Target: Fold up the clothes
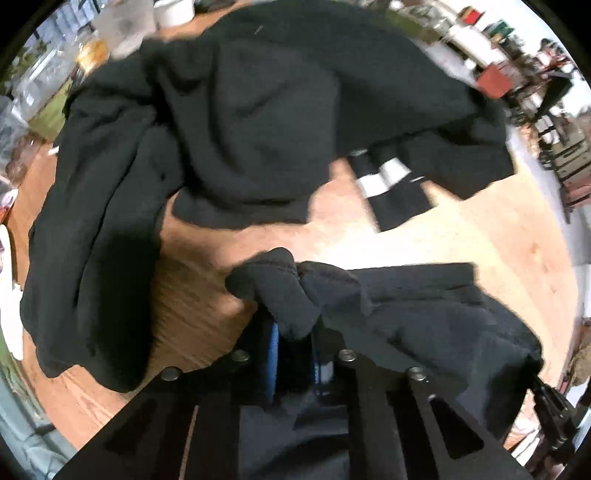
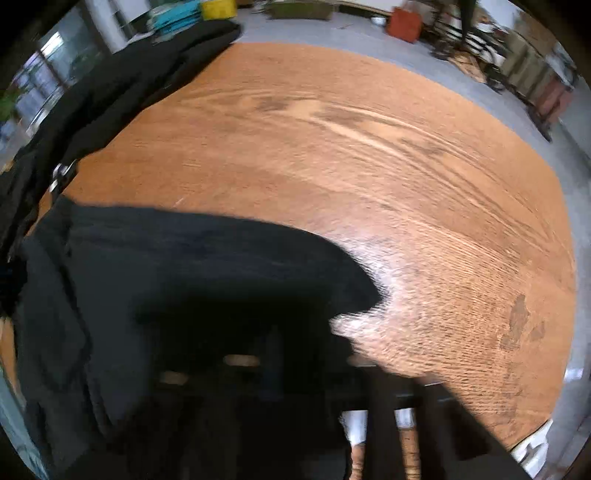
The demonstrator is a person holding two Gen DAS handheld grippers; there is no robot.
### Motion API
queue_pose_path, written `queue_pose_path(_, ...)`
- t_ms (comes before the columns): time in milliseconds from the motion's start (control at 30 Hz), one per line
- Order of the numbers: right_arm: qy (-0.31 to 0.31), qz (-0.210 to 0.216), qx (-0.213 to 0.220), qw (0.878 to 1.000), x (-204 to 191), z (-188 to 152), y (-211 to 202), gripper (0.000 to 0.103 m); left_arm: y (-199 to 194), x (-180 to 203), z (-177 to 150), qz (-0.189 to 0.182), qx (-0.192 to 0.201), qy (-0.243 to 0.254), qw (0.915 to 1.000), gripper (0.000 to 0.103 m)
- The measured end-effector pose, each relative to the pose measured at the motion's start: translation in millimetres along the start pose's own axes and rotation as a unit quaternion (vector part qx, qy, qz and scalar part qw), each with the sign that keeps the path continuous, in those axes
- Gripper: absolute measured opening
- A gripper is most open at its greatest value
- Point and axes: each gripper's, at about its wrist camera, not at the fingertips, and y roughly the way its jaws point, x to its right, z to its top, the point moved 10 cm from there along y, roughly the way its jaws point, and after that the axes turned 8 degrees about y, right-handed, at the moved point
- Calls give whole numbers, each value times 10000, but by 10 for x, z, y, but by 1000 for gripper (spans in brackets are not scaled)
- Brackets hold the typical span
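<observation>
Black garment [image 1: 258, 122], dark fleece-like cloth, one item as far as the views show, though you cannot be sure the near and far masses are joined.

Nearest: your left tongs [image 1: 293, 328] are closed on a bunched fold of the cloth, the wad pinched between the blue-lined fingers [image 1: 271, 354]. From that pinch a flap drapes off to the right and over the frame of the tool.

Right tongs [image 2: 291, 354]: buried under black cloth and in deep shadow; you cannot tell whether they are open, closed or gripping. The cloth covers the lower left of that view.

Middle: bare wooden tabletop [image 2: 369, 166], wide and free on your right side. Both views are smeared by motion.

Farther: the main heap lies crumpled across the tabletop, with a black-and-white striped cuff or band [image 1: 388, 184] showing under its near edge. The heap's left side hangs down near the tabletop's edge.

Farthest: blurred clutter beyond the tabletop; a red box [image 2: 404, 22] on the floor.

Risks: the left pinch holds a wad, not a clean hem, so layers may slip out or fold crooked. Cloth over the right tongs hides your aim. Pulling could drag the overhanging side off the tabletop.
</observation>
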Motion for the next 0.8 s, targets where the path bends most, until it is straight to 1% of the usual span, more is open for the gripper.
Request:
queue_pose_path(33,-84,21,15,10000,-25,-9,-39,6,-90,31,45,42,185,101,9998,12)
queue_pose_path(67,-176,4,90,9998,-39,-4,-103,6,-221,55,116,245,445,301,9983,12)
queue_pose_path(133,-182,97,170,9996,-32,31,-243,5,-550,92,306,587,1025,541,9915,11)
queue_pose_path(167,-122,118,276,9995,10,95,-368,5,-735,100,386,563,1258,565,9888,11)
queue_pose_path(200,-91,52,410,9991,63,168,-486,5,-838,189,551,474,1475,573,9863,11)
queue_pose_path(233,-23,-102,661,9978,159,303,-687,5,-926,259,686,454,1654,609,9833,11)
queue_pose_path(267,67,-191,844,9962,233,410,-848,5,-987,321,879,492,1834,650,9796,11)
queue_pose_path(333,184,-315,1329,9905,348,666,-1261,5,-1206,500,1231,406,2179,719,9725,11)
queue_pose_path(367,239,-376,1576,9865,405,795,-1475,5,-1479,525,1329,380,2351,719,9686,11)
queue_pose_path(467,398,-211,2047,9778,570,1104,-2102,5,-1667,837,1870,547,2714,905,9566,11)
queue_pose_path(500,338,-209,2164,9755,551,1225,-2196,5,-1666,884,1996,541,2671,906,9579,11)
queue_pose_path(533,374,-293,2249,9732,529,1340,-2251,5,-1660,929,2122,538,2622,906,9593,11)
queue_pose_path(567,427,-391,2329,9708,507,1453,-2303,5,-1514,945,2225,590,2419,866,9646,11)
queue_pose_path(600,492,-446,2296,9710,398,1571,-2200,5,-1373,961,2325,642,2218,826,9695,11)
queue_pose_path(633,559,-495,2245,9716,275,1689,-2073,5,-1295,958,2340,688,2046,798,9732,11)
queue_pose_path(667,593,-455,2183,9730,274,1672,-1990,5,-1043,949,2377,724,1800,778,9779,11)
queue_pose_path(733,649,-346,2053,9759,308,1595,-1839,5,-581,877,2315,634,1357,598,9869,11)
queue_pose_path(800,705,-237,1923,9785,342,1519,-1689,5,-235,798,2196,568,1090,490,9912,11)
